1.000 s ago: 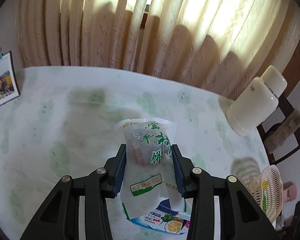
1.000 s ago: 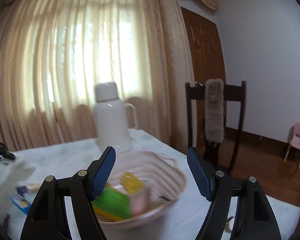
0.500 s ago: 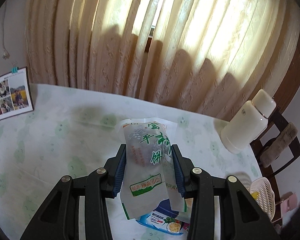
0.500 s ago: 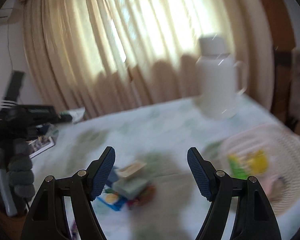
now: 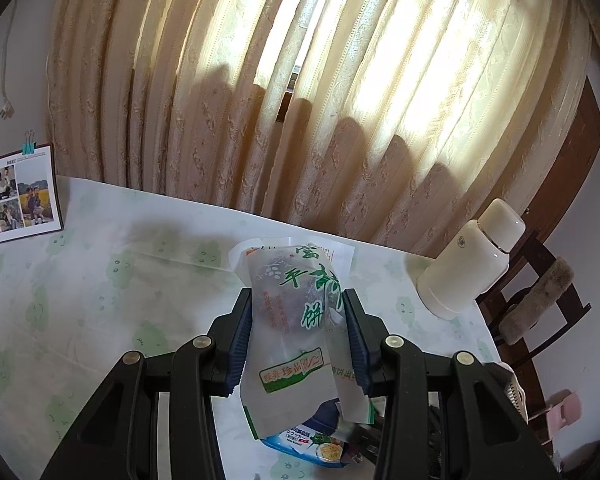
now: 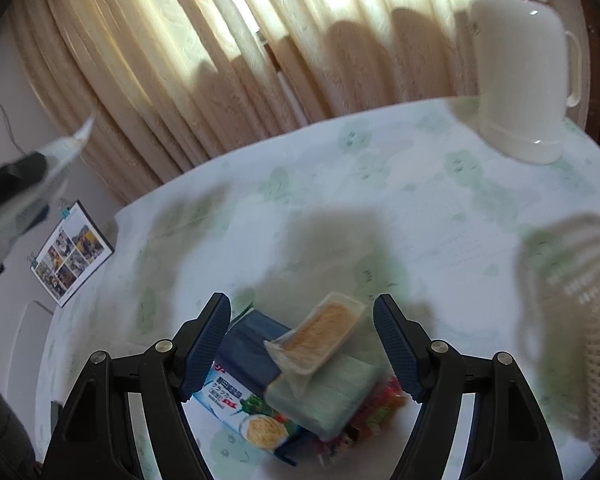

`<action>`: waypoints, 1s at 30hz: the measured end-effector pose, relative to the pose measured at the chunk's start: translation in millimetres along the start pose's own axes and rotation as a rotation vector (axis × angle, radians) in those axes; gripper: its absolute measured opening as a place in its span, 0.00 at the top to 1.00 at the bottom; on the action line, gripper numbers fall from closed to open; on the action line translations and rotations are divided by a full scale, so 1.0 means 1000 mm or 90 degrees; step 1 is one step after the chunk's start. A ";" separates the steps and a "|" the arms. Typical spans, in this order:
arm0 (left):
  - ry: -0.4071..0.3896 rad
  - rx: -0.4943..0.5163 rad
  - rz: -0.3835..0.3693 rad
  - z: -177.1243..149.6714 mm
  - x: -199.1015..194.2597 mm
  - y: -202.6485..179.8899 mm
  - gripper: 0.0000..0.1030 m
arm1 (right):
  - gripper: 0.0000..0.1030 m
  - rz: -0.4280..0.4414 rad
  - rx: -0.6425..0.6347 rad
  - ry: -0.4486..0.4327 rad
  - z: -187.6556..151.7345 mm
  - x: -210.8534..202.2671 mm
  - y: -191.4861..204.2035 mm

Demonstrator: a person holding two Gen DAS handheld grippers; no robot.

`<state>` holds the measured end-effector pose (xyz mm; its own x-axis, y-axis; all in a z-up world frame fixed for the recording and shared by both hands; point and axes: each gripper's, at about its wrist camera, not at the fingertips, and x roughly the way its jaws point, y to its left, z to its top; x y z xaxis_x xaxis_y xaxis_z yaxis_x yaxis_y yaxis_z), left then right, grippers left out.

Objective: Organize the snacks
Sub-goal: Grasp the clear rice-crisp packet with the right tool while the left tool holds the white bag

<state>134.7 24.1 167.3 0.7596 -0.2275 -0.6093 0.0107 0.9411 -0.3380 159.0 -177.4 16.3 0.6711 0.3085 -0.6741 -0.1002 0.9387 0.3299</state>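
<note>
Left gripper [image 5: 298,340] clamped on white snack pouch [image 5: 296,320] (green print), lifted off table [image 5: 100,280]; right gripper [image 6: 302,344] jaws apart, empty, above snack pile [image 6: 300,384]; basket [image 6: 580,320] right.

left tool [image 5: 298,344]: black arms, blue ribbed pads, brass screws | right tool [image 6: 302,346]: same build

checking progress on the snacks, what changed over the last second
The right gripper swung from the basket over to the snack pile, jaws open and empty. The left gripper lifted a little, still clamping the white packet. The thermos stayed put.
</note>
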 end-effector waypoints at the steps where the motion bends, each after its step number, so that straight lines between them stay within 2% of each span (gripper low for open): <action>1: 0.000 -0.001 -0.002 0.000 0.000 0.000 0.62 | 0.29 -0.006 0.001 0.011 0.000 0.006 0.001; 5: -0.003 -0.005 -0.006 0.002 -0.003 0.003 0.62 | 0.33 -0.040 0.004 0.048 -0.001 0.026 0.001; 9: -0.002 -0.007 -0.007 0.003 -0.003 0.005 0.61 | 0.45 -0.040 0.008 0.079 -0.006 0.039 -0.003; 10: -0.002 -0.006 -0.007 0.003 -0.003 0.005 0.61 | 0.49 -0.038 0.009 0.079 -0.007 0.040 -0.004; 11: -0.002 -0.006 -0.007 0.003 -0.003 0.005 0.61 | 0.58 -0.037 0.008 0.081 -0.008 0.041 -0.005; 13: -0.003 -0.006 -0.007 0.003 -0.003 0.005 0.61 | 0.63 -0.034 0.007 0.082 -0.008 0.041 -0.006; 21: -0.003 0.001 -0.009 0.002 -0.003 0.002 0.61 | 0.63 -0.024 -0.009 0.044 -0.010 0.024 -0.001; 30: -0.008 0.016 -0.019 0.000 -0.008 -0.004 0.61 | 0.63 -0.025 -0.016 -0.028 -0.004 -0.022 0.002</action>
<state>128.9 21.7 173.5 0.7669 -0.2531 -0.5898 0.0501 0.9397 -0.3382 141.4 -181.8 28.9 0.7069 0.2643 -0.6561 -0.0904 0.9537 0.2868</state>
